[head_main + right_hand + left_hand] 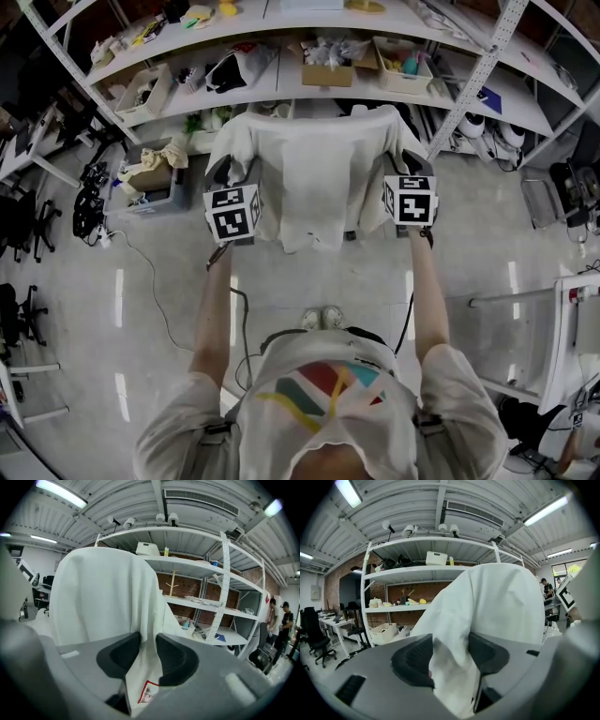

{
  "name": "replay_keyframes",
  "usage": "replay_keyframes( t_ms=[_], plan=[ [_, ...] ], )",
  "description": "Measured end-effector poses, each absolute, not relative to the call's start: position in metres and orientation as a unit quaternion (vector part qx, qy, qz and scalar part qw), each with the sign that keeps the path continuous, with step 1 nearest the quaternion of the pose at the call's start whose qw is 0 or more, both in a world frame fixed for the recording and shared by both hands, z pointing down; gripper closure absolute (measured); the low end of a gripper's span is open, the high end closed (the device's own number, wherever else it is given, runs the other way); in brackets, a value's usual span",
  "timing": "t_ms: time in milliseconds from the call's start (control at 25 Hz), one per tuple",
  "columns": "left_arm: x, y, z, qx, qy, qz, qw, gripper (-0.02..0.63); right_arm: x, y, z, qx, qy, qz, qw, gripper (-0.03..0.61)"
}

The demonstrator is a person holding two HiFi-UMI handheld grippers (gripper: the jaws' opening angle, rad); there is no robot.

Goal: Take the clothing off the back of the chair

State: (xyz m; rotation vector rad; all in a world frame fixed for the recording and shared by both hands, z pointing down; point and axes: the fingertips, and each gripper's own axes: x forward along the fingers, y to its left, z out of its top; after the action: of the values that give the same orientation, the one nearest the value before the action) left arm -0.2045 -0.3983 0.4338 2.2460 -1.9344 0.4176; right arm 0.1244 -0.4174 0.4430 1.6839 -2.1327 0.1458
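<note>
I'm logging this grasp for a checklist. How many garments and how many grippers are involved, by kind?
white garment: 1
grippers shut on it: 2, the left gripper and the right gripper
Total: 3

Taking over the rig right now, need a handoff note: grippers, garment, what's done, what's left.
Left gripper: shut on a bunched fold of the white garment, on its left side.
Right gripper: shut on the garment's right edge, just above a red-bordered label.
Garment: draped over the chair back, which it hides.
Done: both grips are on the cloth.
Left: lift the garment up and clear of the chair back, probably with both hands together so it doesn't snag.
</note>
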Motion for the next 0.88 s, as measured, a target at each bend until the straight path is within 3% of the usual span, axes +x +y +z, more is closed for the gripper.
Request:
replay_keyframes(
  t_ms=[120, 360, 880],
  plan=[
    [-0.205, -0.396, 0.435, 0.752, -0.637, 0.147, 0.086, 0.408, 0.134, -0.418, 0.443, 0.626, -0.749, 0.046, 0.212, 0.531],
    [-0.203, -0.391, 0.437, 0.731, -0.65, 0.198, 0.063, 0.568, 0.146, -0.418, 0.442, 0.637, -0.737, 0.034, 0.222, 0.561],
    [-0.206, -0.388, 0.436, 0.719, -0.663, 0.199, 0.062, 0.588, 0.145, -0.413, 0.438, 0.635, -0.737, 0.014, 0.23, 0.566]
  ],
)
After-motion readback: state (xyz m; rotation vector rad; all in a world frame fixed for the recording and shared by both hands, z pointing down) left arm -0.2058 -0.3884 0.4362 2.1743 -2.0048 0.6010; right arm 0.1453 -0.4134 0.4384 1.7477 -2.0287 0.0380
